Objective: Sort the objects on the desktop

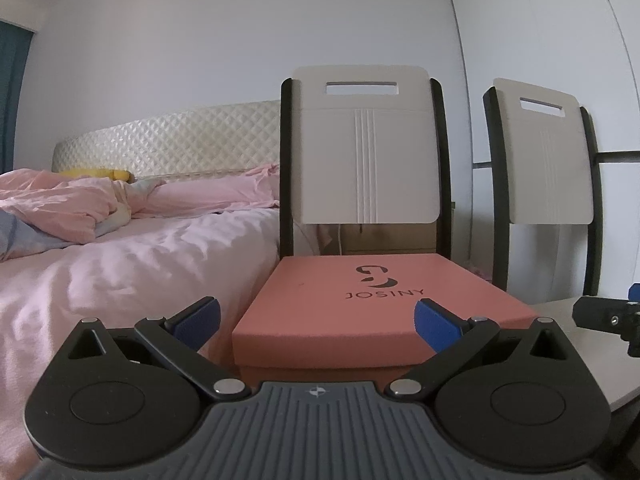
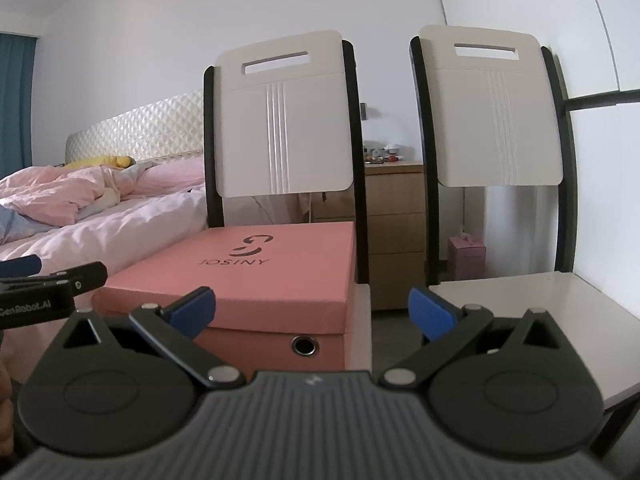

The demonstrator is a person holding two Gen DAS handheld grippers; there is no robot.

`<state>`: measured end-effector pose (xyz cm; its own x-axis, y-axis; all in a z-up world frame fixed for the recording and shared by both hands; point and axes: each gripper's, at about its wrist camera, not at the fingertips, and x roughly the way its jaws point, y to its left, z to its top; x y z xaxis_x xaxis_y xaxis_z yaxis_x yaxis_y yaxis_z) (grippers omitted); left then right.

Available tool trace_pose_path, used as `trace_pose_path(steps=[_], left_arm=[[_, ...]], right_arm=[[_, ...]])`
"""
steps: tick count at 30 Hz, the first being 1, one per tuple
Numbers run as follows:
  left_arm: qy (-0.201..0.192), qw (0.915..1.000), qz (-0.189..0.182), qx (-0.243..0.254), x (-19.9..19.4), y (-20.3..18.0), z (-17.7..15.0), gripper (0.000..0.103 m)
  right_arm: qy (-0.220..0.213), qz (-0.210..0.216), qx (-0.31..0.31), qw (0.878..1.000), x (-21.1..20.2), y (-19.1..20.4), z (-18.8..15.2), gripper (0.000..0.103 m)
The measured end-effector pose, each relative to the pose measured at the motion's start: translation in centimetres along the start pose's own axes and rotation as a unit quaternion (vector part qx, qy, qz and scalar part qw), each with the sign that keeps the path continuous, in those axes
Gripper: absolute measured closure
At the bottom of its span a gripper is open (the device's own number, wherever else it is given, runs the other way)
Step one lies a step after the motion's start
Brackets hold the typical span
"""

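1. Both grippers stood spread wide with nothing between their blue pads: the left gripper (image 1: 318, 320) in its own wrist view, and the right gripper (image 2: 312, 312) in its own.
2. Directly ahead of the left gripper lay the pink shoebox (image 1: 372, 300), lid on, printed with "JOSINY"; its near edge sat between the two fingers in the picture, but the pads did not touch it.
3. For the right gripper, the same shoebox lay ahead and to the left, its short end wall with a metal-ringed hole facing the camera.
4. That box rested on the seat of the left chair (image 1: 368, 148), whose white backrest rose just behind it.
5. Ahead and to the right of the right gripper, the right chair (image 2: 532, 312) showed a bare white seat, with its backrest upright behind.
6. At the far left of the right wrist view the left gripper's black body appeared, and at the far right of the left wrist view part of the right gripper was visible.
7. Left of both grippers lay a bed (image 1: 120, 264) with pale pink sheets, a crumpled pink duvet and a quilted headboard.
8. Between the two chair backs, farther off, stood a wooden drawer unit (image 2: 396, 232) with small items on top, too small to identify, and a pink carton (image 2: 466, 258) on the floor beside it.
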<state>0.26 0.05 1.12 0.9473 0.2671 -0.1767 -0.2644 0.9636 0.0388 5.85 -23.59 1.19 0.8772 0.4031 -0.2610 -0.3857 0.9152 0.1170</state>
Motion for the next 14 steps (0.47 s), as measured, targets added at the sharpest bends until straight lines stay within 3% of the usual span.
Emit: trace_pose_path(steps=[14], left_arm=[[-0.003,0.9999,-0.004,0.011,-0.24,-0.28,-0.16,0.0]], right_arm=[[0.001,-0.005,0.004,1.0,-0.21,-0.23,0.09,0.0]])
